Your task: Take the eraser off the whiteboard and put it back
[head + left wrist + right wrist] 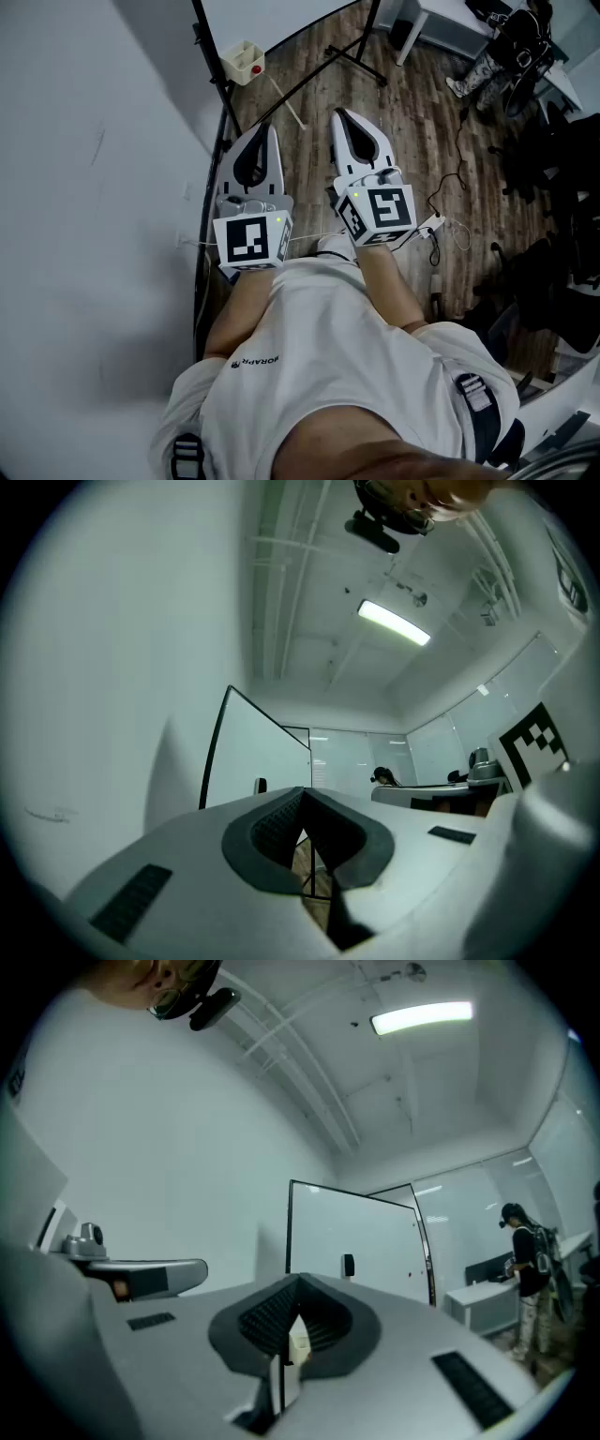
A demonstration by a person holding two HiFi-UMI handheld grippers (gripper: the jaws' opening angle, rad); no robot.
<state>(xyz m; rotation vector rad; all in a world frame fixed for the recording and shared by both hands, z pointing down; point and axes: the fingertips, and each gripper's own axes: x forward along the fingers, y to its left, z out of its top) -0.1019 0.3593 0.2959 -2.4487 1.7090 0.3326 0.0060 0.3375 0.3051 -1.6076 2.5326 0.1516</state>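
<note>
Closing the distance comes first: the eraser [349, 1265] sits low on the whiteboard [375, 1232], about midway between its side edges, well ahead of you. Your left gripper [305, 810] and right gripper [296, 1299] are both pressed closed and empty; open one before reaching in.
</note>
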